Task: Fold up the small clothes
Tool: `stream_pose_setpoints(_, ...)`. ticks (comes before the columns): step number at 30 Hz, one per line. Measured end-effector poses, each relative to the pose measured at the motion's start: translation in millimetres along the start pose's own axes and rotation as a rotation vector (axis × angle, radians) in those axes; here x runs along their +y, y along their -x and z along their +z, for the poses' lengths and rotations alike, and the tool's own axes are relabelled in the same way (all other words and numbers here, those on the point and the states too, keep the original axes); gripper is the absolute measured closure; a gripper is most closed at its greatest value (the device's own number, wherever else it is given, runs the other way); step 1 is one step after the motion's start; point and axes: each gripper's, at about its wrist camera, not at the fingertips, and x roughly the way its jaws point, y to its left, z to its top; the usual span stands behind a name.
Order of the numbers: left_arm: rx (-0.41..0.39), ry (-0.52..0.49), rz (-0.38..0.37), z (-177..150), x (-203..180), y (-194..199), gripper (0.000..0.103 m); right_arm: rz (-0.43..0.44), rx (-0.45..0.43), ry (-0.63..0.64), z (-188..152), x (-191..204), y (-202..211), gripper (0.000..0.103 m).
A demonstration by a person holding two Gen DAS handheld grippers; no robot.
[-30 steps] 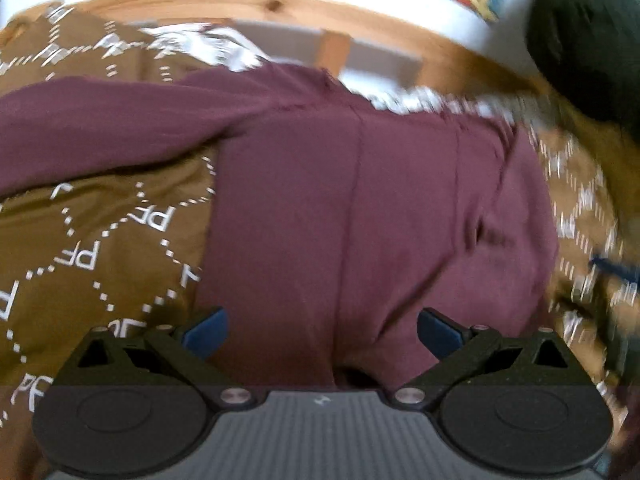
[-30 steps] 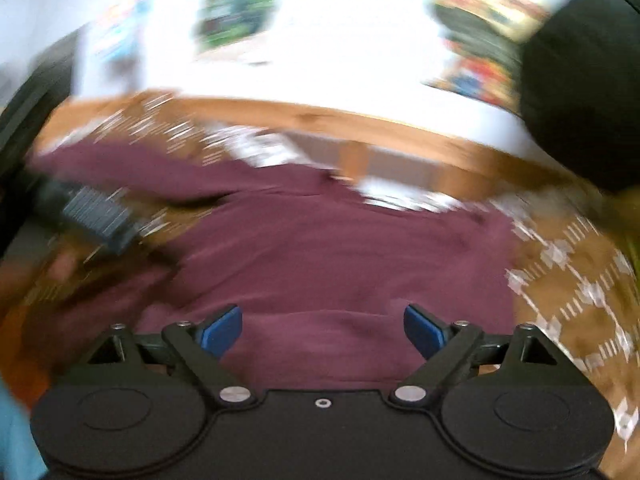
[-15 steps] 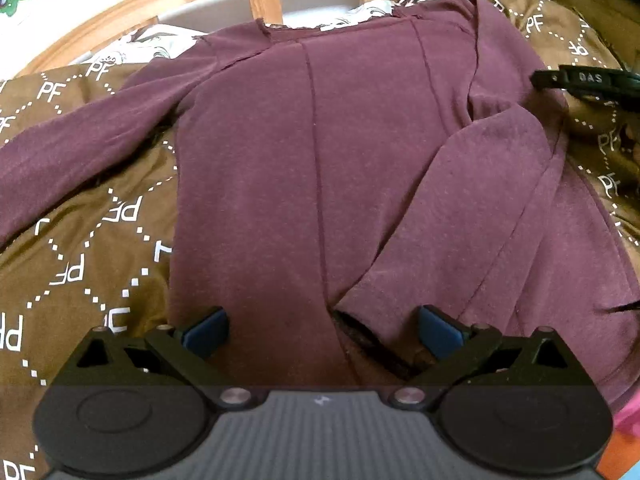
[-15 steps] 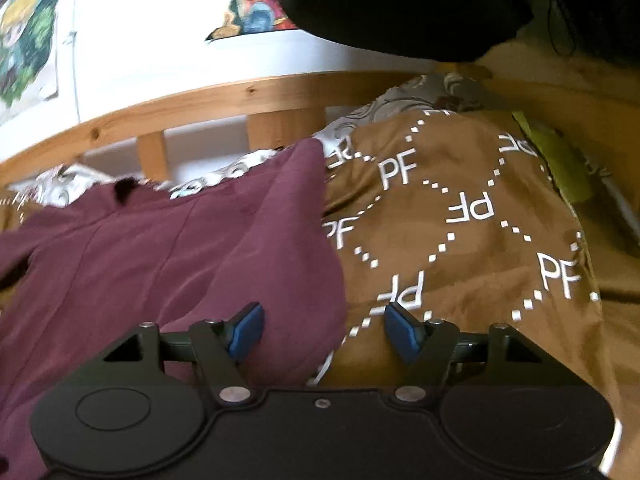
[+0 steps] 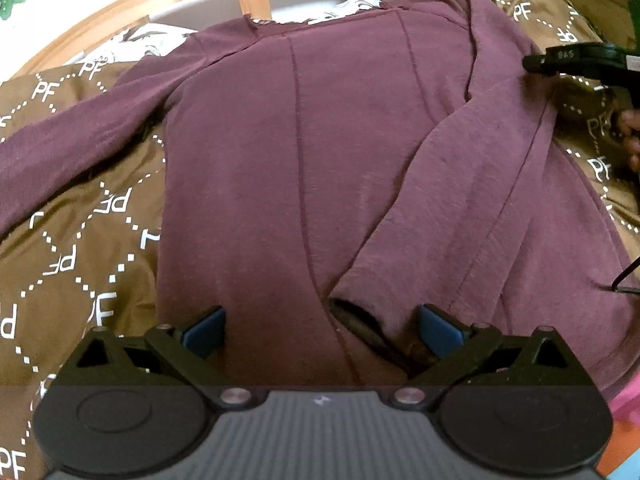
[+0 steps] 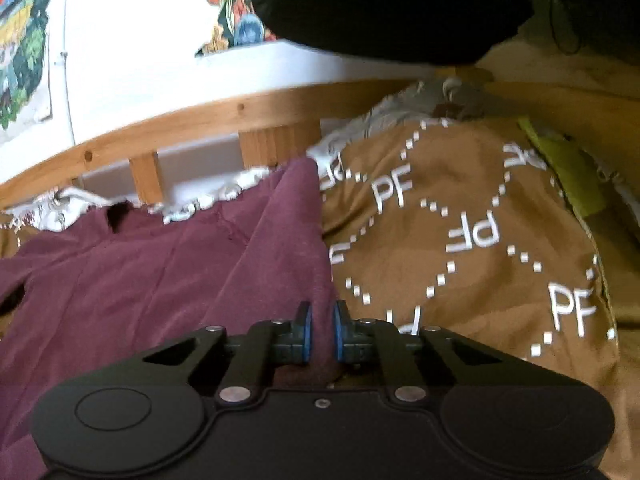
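Observation:
A maroon long-sleeved shirt (image 5: 280,152) lies flat on a brown patterned bedspread (image 5: 72,240). Its right sleeve (image 5: 432,208) is folded across the body, cuff near my left gripper; the left sleeve stretches out to the left. My left gripper (image 5: 320,330) is open and empty over the shirt's lower hem. My right gripper (image 6: 319,330) is shut on the shirt's right side edge (image 6: 296,248); it also shows at the right of the left wrist view (image 5: 568,60).
A wooden bed rail (image 6: 224,120) runs along the back, with a white wall and posters behind. A white patterned sheet (image 5: 132,40) peeks out at the bedspread's far edge. A green item (image 6: 560,160) lies at the far right.
My right gripper has closed from open onto the shirt's right edge. The left gripper has stayed nearly still, open over the hem.

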Motion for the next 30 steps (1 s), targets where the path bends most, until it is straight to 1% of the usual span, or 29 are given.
stream_pose_setpoints(2,0.005,0.006,-0.007,1.0,1.4,0.3,0.001,-0.009,0.026,0.011,-4.7,1.0,-4.6,0.087)
stream_pose_setpoints(3,0.01,0.011,-0.013,2.3,3.3,0.8,0.001,-0.013,0.024,0.015,-5.7,1.3,-4.2,0.083)
stream_pose_setpoints(4,0.015,0.017,-0.019,3.8,5.3,1.7,0.001,-0.017,0.019,0.014,-5.6,1.8,-2.8,0.076)
stream_pose_setpoints(5,0.019,0.03,-0.028,5.3,8.3,2.9,0.001,-0.019,0.018,0.012,-4.9,2.0,-0.9,0.072)
stream_pose_setpoints(7,0.014,0.067,-0.039,7.4,15.6,7.2,0.001,-0.023,0.011,0.013,-5.7,2.8,4.8,0.055)
stream_pose_setpoints(9,-0.009,0.116,-0.033,9.8,26.4,14.5,0.001,-0.02,0.011,0.02,-7.8,4.6,11.3,0.048)
stream_pose_setpoints(11,-0.053,0.181,-0.005,12.5,41.5,25.6,0.001,-0.017,0.012,0.034,-9.6,8.6,20.1,0.041)
stream_pose_setpoints(13,-0.135,0.296,0.06,13.6,64.5,43.6,0.001,-0.001,0.0,0.043,-9.7,14.0,31.1,0.03)
stream_pose_setpoints(15,-0.2,0.42,0.12,12.2,91.0,58.8,0.001,0.021,-0.012,0.049,-9.3,21.2,42.5,0.023)
stream_pose_setpoints(16,-0.22,0.484,0.152,10.9,105.7,64.9,0.001,0.032,-0.018,0.055,-8.8,25.5,48.1,0.018)
stream_pose_setpoints(17,-0.236,0.551,0.184,9.3,120.8,70.5,0.001,0.045,-0.024,0.061,-8.6,30.4,54.1,0.016)
stream_pose_setpoints(18,-0.253,0.633,0.217,5.7,138.8,76.8,0.001,0.061,-0.029,0.066,-8.2,35.6,59.7,0.011)
stream_pose_setpoints(19,-0.262,0.694,0.237,2.4,153.3,80.8,0.001,0.075,-0.033,0.069,-7.9,41.2,65.5,0.006)
stream_pose_setpoints(23,-0.27,0.954,0.32,-17.1,224.3,103.2,0.001,0.137,-0.031,0.058,-9.0,64.3,90.4,0.001)
stream_pose_setpoints(25,-0.296,1.045,0.349,-31.3,252.4,117.4,0.001,0.156,-0.023,0.05,-11.9,76.2,103.0,0.001)
stream_pose_setpoints(28,-0.29,1.14,0.359,-49.8,284.1,129.0,0.001,0.189,-0.004,0.035,-20.0,92.2,119.0,0.001)
stream_pose_setpoints(30,-0.273,1.213,0.339,-62.7,302.0,127.8,0.001,0.216,0.008,0.045,-25.3,101.4,124.7,0.001)
